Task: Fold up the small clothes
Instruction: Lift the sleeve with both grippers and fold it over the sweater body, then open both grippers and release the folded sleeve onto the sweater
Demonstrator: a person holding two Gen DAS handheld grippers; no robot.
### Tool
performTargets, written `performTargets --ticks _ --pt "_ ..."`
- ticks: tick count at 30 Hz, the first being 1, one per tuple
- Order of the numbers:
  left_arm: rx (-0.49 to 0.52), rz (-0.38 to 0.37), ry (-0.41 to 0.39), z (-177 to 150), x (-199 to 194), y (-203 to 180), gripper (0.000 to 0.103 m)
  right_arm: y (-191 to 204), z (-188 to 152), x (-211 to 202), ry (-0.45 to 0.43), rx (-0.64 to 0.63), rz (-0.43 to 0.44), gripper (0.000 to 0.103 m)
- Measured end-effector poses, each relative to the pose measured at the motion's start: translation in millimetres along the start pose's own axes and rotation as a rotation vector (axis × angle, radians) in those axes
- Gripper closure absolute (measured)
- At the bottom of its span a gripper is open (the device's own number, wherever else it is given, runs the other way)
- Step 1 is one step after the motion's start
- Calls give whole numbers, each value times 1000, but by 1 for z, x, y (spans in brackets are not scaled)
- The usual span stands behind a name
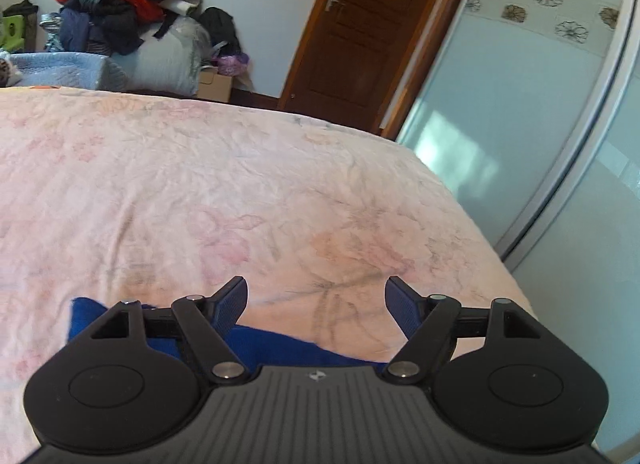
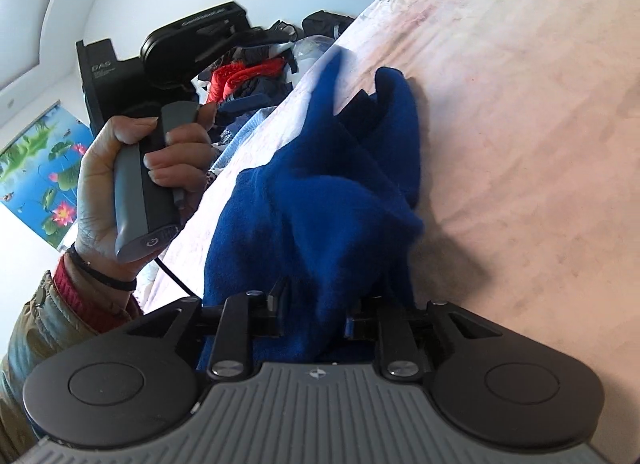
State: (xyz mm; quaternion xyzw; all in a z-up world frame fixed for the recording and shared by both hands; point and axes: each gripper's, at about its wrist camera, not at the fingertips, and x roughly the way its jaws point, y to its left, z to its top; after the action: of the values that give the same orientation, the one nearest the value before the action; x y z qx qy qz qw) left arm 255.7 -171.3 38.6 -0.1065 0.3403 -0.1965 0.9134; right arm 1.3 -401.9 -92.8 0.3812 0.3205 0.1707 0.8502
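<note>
A small blue fleece garment [image 2: 320, 199] lies bunched on the pink floral bedsheet [image 2: 520, 103]. My right gripper [image 2: 316, 312] is shut on its near edge; the cloth covers the fingertips. In the left wrist view only a strip of the blue garment [image 1: 280, 348] shows, under and just behind the fingers. My left gripper [image 1: 316, 300] is open and empty, held a little above the bedsheet [image 1: 240, 183]. The right wrist view shows the left gripper's body and handle [image 2: 148, 183] in the person's hand, left of the garment.
A pile of dark and red clothes [image 1: 116, 3] sits on bags beyond the bed's far edge. A wooden door [image 1: 360, 23] and glass sliding panels [image 1: 540, 123] stand to the right, past the bed's right edge.
</note>
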Motion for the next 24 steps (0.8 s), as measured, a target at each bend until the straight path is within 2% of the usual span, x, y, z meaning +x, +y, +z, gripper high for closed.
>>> performTargets --ticks 7,8,9,10,14,17,18,20,21,24 --pt "6 112 56 -21 -19 39 27 -22 3 -17 -48 159 76 64" --pt "13 118 63 -27 -25 44 27 -23 3 -18 -57 166 69 67" --pt "18 123 70 -31 -30 48 27 -24 3 -18 -55 168 51 82" --pt "23 127 72 -35 -35 52 27 -24 2 -18 -49 167 35 92" --pt "68 136 74 -54 -56 60 27 -29 -1 -24 -30 164 18 93" --pt "142 151 71 -67 -66 56 27 -34 2 -35 -11 181 9 84" --pt "167 153 61 -72 -70 53 27 -32 7 -43 -29 162 -11 79" --pt "195 163 52 -81 -74 50 27 -20 20 -58 -107 61 -106 65" --pt "195 165 54 -84 -75 50 27 -10 28 -64 -147 -16 -163 55" --pt "188 153 75 -92 -74 50 22 14 56 -55 -167 -175 -192 53"
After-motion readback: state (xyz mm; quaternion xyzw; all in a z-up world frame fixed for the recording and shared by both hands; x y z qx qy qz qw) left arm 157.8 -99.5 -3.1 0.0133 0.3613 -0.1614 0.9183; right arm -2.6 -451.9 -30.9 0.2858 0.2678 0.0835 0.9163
